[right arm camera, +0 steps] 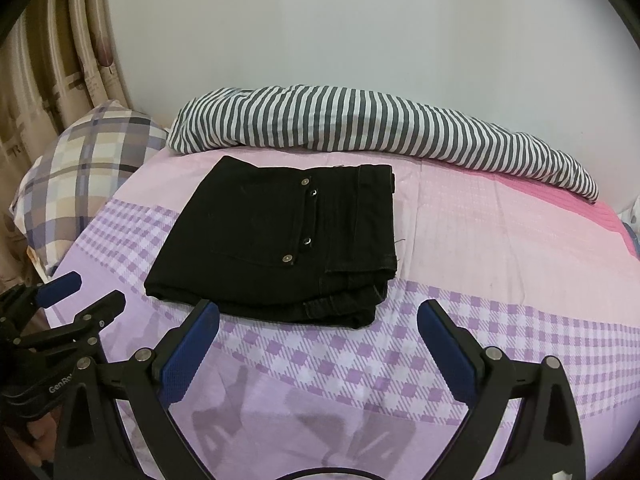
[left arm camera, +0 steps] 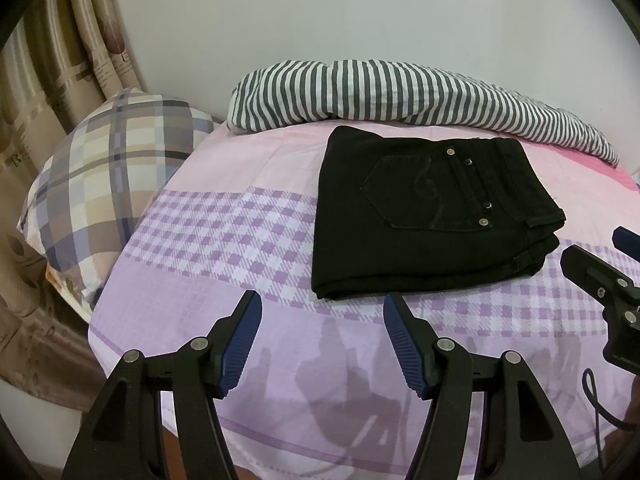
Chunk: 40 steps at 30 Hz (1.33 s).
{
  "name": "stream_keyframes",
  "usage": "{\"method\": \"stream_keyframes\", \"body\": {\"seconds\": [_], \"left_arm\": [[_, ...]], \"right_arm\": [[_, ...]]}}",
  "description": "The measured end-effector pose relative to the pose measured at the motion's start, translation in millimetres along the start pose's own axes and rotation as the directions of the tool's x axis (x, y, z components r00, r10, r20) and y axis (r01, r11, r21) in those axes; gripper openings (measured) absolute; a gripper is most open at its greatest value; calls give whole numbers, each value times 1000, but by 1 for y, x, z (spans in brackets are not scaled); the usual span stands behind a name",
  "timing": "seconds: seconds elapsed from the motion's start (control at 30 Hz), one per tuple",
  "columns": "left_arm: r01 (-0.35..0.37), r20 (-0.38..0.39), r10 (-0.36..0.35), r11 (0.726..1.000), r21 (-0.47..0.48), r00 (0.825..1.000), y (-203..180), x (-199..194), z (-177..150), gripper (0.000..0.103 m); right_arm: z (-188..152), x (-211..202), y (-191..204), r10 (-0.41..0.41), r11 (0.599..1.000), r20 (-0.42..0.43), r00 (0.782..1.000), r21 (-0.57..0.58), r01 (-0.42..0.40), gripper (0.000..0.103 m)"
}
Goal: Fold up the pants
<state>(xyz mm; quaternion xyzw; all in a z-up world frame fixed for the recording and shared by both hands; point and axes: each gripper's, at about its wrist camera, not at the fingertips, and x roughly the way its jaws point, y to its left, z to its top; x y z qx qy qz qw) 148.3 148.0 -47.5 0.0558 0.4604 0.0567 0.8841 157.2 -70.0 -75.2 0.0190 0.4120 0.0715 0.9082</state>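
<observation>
- Bed carried black pants folded compact near its far edge.
- We held left tool and right tool wide, empty; only squaring edges seemed left.

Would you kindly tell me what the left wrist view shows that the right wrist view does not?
Only the left wrist view shows the stitched pattern on the pocket of the black pants and the right gripper from the side. Only the right wrist view shows the left gripper from the side. Both show the folded pants, the striped blanket, the plaid pillow and both grippers open, holding nothing.
</observation>
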Motion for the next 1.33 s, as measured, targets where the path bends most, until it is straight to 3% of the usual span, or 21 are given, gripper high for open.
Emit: {"method": "stream_keyframes", "body": {"seconds": [1.33], "left_arm": [[6, -8, -6, 1000, 31, 1000, 2, 8, 2, 64]], "right_arm": [[-6, 10, -5, 7, 1000, -47, 999, 6, -6, 98]]}}
